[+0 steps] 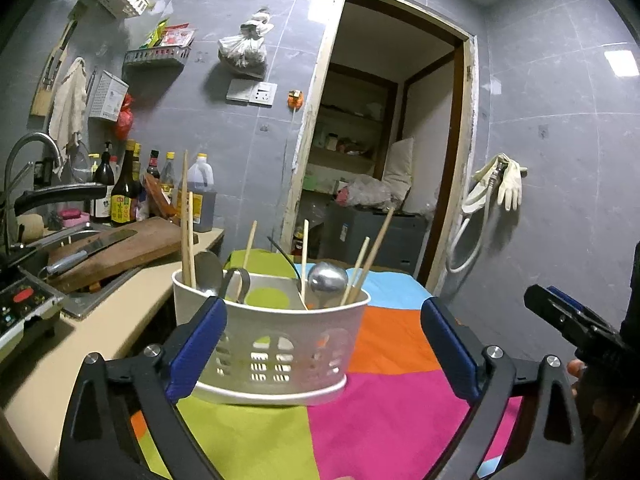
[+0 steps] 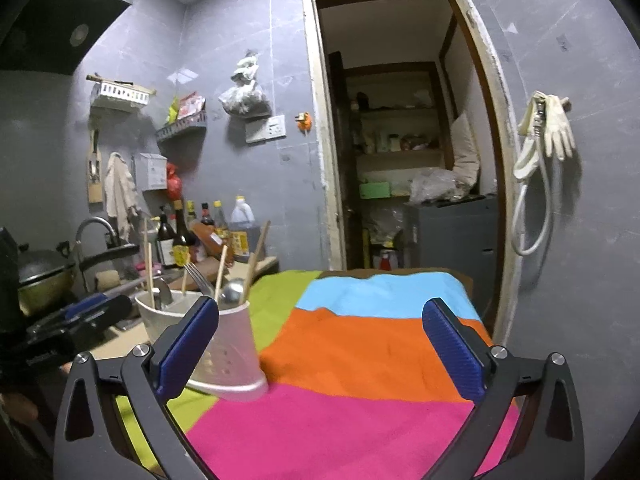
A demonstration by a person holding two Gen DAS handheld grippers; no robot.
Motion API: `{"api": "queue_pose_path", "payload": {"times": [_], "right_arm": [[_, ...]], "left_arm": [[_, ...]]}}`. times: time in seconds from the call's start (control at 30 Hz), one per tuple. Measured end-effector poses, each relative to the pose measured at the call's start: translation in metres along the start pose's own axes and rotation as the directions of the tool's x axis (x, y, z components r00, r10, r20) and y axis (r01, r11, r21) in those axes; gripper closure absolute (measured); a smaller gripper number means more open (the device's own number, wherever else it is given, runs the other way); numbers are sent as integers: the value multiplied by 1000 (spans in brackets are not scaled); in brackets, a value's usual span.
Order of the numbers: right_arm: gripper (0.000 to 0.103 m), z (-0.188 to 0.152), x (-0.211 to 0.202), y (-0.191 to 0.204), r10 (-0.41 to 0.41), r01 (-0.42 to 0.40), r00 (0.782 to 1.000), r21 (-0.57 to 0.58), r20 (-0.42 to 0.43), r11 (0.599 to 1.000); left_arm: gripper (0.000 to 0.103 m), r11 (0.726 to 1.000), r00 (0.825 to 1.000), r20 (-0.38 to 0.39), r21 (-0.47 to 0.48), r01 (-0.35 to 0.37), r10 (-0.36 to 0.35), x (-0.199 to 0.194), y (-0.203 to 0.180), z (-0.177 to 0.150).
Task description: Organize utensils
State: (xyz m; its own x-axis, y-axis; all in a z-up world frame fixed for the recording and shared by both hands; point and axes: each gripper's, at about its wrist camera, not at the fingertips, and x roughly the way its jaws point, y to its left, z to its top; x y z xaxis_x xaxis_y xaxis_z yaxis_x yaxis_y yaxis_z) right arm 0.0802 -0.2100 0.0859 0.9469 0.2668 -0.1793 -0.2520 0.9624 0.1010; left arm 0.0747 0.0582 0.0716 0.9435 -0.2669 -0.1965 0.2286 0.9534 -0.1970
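A white perforated utensil holder (image 1: 276, 344) stands on the colourful cloth (image 1: 384, 412). It holds several wooden chopsticks (image 1: 185, 220), a steel ladle (image 1: 327, 279), a spoon (image 1: 208, 268) and a fork. My left gripper (image 1: 320, 344) is open, its blue pads either side of the holder's front, not touching it. In the right wrist view the holder (image 2: 224, 344) is at the left, the fork (image 2: 198, 278) standing in it. My right gripper (image 2: 320, 344) is open and empty above the cloth (image 2: 360, 360). The right gripper also shows in the left wrist view (image 1: 568, 320).
A counter (image 1: 120, 320) at the left carries a wooden cutting board (image 1: 132, 248) with a cleaver (image 1: 92, 250), a sink with a faucet (image 1: 36, 148) and several sauce bottles (image 1: 124, 192). A wok (image 2: 40, 276) sits at the far left. An open doorway (image 2: 404, 160) lies behind the table.
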Motion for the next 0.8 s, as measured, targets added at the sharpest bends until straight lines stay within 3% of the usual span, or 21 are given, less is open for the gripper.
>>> {"api": "queue_pose_path", "payload": {"times": [0.33, 0.8], "right_arm": [[0, -22, -25, -6, -91, 91, 996, -21, 0, 996], [0, -60, -38, 4, -239, 239, 971, -111, 19, 965]], "left_arm": [[4, 999, 999, -3, 21, -40, 40, -14, -11, -22], [4, 992, 992, -24, 4, -128, 128, -22, -4, -65]]}}
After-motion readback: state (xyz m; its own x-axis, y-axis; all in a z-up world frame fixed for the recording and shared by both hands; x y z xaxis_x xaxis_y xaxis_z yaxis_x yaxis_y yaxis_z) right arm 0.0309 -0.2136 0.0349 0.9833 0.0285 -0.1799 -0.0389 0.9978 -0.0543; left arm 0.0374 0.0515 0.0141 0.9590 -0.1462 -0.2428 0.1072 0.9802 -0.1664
